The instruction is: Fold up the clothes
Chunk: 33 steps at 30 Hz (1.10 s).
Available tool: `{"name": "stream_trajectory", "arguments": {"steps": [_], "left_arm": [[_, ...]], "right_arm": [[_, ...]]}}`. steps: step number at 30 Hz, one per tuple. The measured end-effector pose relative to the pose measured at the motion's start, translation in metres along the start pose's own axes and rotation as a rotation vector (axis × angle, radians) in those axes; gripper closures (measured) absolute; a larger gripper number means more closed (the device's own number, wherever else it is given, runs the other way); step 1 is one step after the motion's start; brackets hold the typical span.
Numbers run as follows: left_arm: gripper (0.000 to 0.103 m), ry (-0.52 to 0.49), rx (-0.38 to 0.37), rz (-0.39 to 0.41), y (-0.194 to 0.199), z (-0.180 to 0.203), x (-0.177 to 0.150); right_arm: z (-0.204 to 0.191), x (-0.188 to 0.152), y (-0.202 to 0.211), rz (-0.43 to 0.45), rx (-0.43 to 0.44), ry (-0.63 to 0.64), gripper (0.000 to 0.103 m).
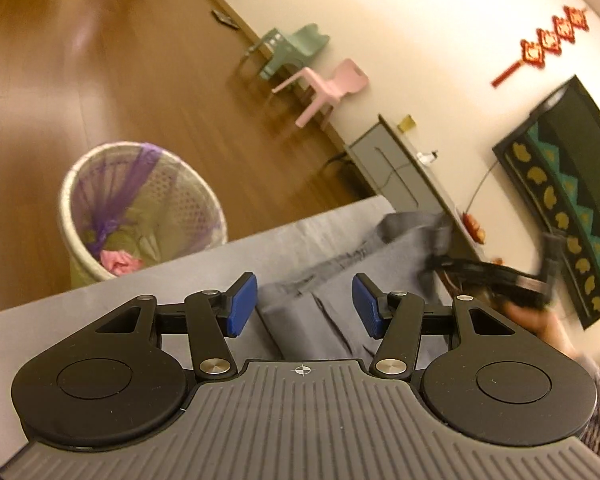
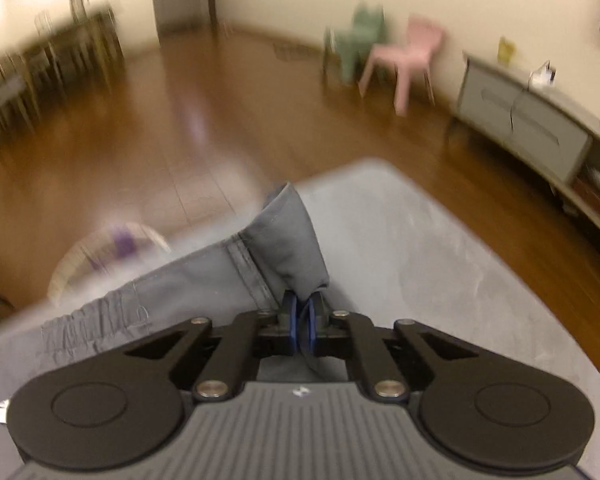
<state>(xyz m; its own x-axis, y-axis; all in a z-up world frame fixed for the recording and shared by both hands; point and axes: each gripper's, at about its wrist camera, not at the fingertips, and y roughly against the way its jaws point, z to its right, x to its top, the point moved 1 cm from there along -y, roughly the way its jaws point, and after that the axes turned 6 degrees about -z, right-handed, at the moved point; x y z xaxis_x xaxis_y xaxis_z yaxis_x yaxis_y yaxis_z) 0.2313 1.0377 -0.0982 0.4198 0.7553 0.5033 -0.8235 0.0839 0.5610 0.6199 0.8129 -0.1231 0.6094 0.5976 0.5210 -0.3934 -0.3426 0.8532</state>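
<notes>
A grey garment (image 1: 380,264) lies crumpled on the grey table (image 1: 180,280). My left gripper (image 1: 304,304) hovers over its near part, blue pads (image 1: 242,304) wide apart with nothing pressed between them. In the left wrist view the right gripper (image 1: 440,262) is blurred at the garment's far right end, held by a hand (image 1: 540,320). In the right wrist view the right gripper (image 2: 300,316) is shut, its blue pads pinching a raised fold of the garment (image 2: 288,236). A gathered, elastic-looking band of the garment (image 2: 88,320) trails to the left.
A white mesh basket (image 1: 140,208) with a purple liner stands on the wooden floor just past the table's far edge. A green chair (image 1: 292,48) and a pink chair (image 1: 328,88) stand by the wall. A low grey cabinet (image 1: 388,160) runs along the right.
</notes>
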Motion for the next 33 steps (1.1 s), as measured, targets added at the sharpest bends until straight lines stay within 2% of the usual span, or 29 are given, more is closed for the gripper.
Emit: {"name": "stream_trajectory", "arguments": {"steps": [3, 5, 6, 7, 10, 11, 13, 15, 16, 17, 18, 20, 21, 24, 27, 29, 32, 33], "left_arm": [[0.059, 0.011, 0.018, -0.009, -0.006, -0.004, 0.0], [0.058, 0.035, 0.006, -0.027, -0.011, -0.01, 0.003], [0.058, 0.048, -0.011, -0.045, -0.014, -0.013, 0.005], [0.058, 0.065, -0.039, -0.074, -0.02, -0.016, 0.005], [0.055, 0.098, -0.107, -0.161, -0.038, -0.021, 0.005], [0.055, 0.092, -0.117, -0.17, -0.042, -0.021, 0.005], [0.053, 0.081, -0.159, -0.184, -0.046, -0.018, 0.007], [0.053, 0.065, -0.197, -0.167, -0.044, -0.012, 0.008], [0.053, 0.057, -0.215, -0.158, -0.043, -0.009, 0.009], [0.053, 0.045, -0.237, -0.146, -0.04, -0.004, 0.009], [0.053, 0.037, -0.262, -0.132, -0.037, 0.0, 0.008], [0.053, 0.038, -0.303, -0.118, -0.032, 0.007, 0.006], [0.053, 0.045, -0.311, -0.11, -0.029, 0.009, 0.006], [0.052, 0.093, -0.325, -0.072, -0.02, 0.004, 0.012], [0.049, 0.085, -0.273, -0.048, -0.02, 0.003, 0.016], [0.049, 0.064, -0.227, -0.08, -0.03, 0.005, 0.012], [0.047, 0.019, -0.229, -0.138, -0.048, 0.013, 0.002], [0.042, 0.002, -0.224, -0.146, -0.054, 0.016, 0.0]], "right_arm": [[-0.008, 0.002, -0.022, -0.067, -0.101, -0.029, 0.089], [-0.016, -0.002, -0.009, -0.045, -0.163, -0.027, 0.074], [-0.021, -0.008, 0.003, -0.018, -0.198, -0.02, 0.054], [-0.03, -0.02, 0.024, 0.036, -0.234, -0.003, 0.042], [-0.057, -0.055, 0.086, 0.199, -0.344, 0.046, 0.04], [-0.069, -0.069, 0.106, 0.242, -0.339, 0.069, 0.039], [-0.108, -0.114, 0.144, 0.263, -0.137, 0.155, 0.031], [-0.149, -0.148, 0.157, 0.216, 0.037, 0.283, 0.025], [-0.172, -0.164, 0.156, 0.18, 0.089, 0.347, 0.024], [-0.188, -0.174, 0.152, 0.156, 0.102, 0.394, 0.024], [-0.201, -0.182, 0.145, 0.14, 0.084, 0.438, 0.025], [-0.207, -0.183, 0.131, 0.121, -0.016, 0.442, 0.07], [-0.196, -0.174, 0.13, 0.1, -0.018, 0.365, 0.098], [-0.151, -0.15, 0.157, 0.152, 0.079, 0.085, 0.099], [-0.117, -0.139, 0.181, 0.194, 0.156, -0.112, 0.099], [-0.101, -0.14, 0.184, 0.196, 0.211, -0.197, 0.099], [-0.092, -0.145, 0.178, 0.189, 0.239, -0.247, 0.099], [-0.089, -0.145, 0.176, 0.187, 0.246, -0.265, 0.099]]}}
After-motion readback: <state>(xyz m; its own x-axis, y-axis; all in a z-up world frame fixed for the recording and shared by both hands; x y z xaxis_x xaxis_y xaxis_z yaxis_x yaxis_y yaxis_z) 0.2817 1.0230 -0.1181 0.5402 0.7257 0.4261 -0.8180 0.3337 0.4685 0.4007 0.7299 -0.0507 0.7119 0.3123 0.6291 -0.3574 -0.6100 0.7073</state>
